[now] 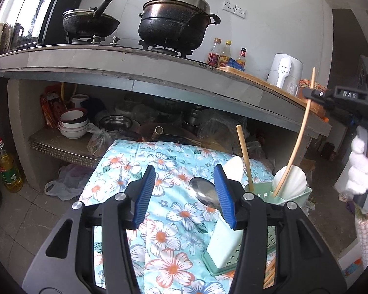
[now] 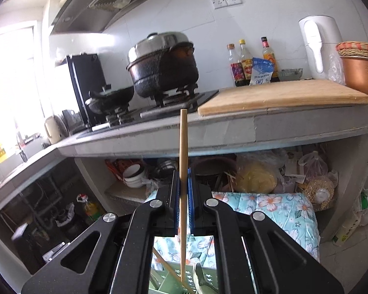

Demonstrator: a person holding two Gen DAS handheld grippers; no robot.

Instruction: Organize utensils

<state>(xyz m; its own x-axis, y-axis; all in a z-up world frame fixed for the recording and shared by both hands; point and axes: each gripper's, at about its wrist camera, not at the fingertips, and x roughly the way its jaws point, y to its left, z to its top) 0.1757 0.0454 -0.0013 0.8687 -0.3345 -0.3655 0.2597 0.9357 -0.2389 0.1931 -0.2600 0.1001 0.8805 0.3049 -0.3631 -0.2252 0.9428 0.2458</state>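
Observation:
My left gripper [image 1: 184, 193] stands open over the floral cloth [image 1: 159, 232], nothing pressed between its blue pads. A metal spoon [image 1: 203, 192] lies on the cloth just inside its right finger. A pale green utensil holder [image 1: 282, 194] stands to the right, with a white scoop [image 1: 293, 181] and an upright chopstick [image 1: 244, 156] in it. My right gripper [image 1: 311, 94] [image 2: 184, 183] is shut on another chopstick [image 1: 303, 125] [image 2: 183, 147], held nearly upright. Its lower end reaches into the holder [image 2: 169, 279].
A grey counter [image 1: 159, 61] runs behind, carrying black pots [image 1: 174, 24], sauce bottles [image 1: 224, 54], a white kettle [image 1: 284, 69] and a wooden board [image 2: 282, 95]. The shelf below holds bowls [image 1: 73, 125] and bags. An oil bottle [image 1: 9, 171] stands on the floor. A gloved hand [image 1: 360, 166] holds the right gripper.

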